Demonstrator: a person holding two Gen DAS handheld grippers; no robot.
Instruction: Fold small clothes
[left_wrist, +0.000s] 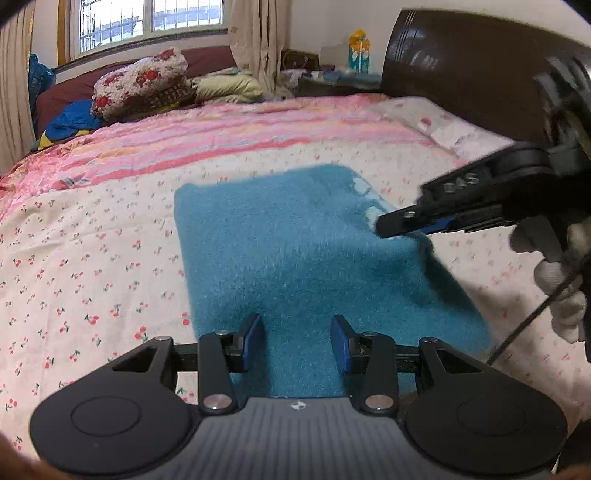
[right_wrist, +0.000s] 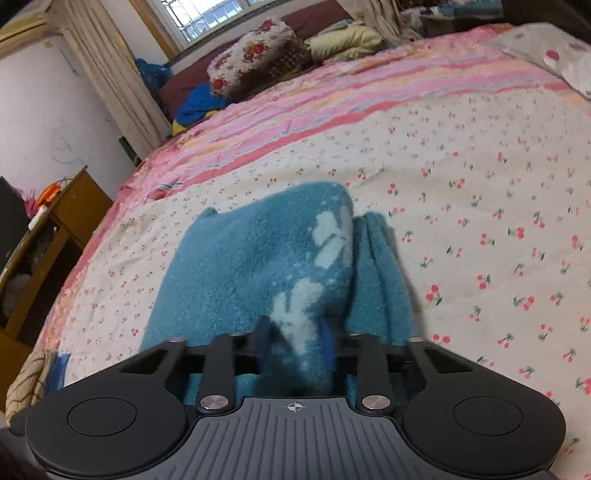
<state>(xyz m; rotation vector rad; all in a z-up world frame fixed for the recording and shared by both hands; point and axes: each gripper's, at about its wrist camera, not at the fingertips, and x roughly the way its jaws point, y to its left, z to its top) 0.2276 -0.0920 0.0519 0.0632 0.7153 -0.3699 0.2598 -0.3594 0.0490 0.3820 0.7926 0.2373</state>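
A fuzzy teal cloth (left_wrist: 295, 251) with pale markings lies on the cherry-print bedsheet (left_wrist: 92, 266). My left gripper (left_wrist: 297, 341) is open and empty, low over the cloth's near edge. My right gripper (left_wrist: 388, 225) comes in from the right, shut on the cloth's right edge and lifting it. In the right wrist view the cloth (right_wrist: 258, 266) is bunched and raised between the fingers of my right gripper (right_wrist: 295, 339), with a folded ridge to its right.
A dark headboard (left_wrist: 461, 66) stands at the right. Pillows and a floral bundle (left_wrist: 140, 81) lie at the bed's far side. A wooden cabinet (right_wrist: 48, 240) stands left of the bed. A pink striped quilt (left_wrist: 221, 129) covers the far half.
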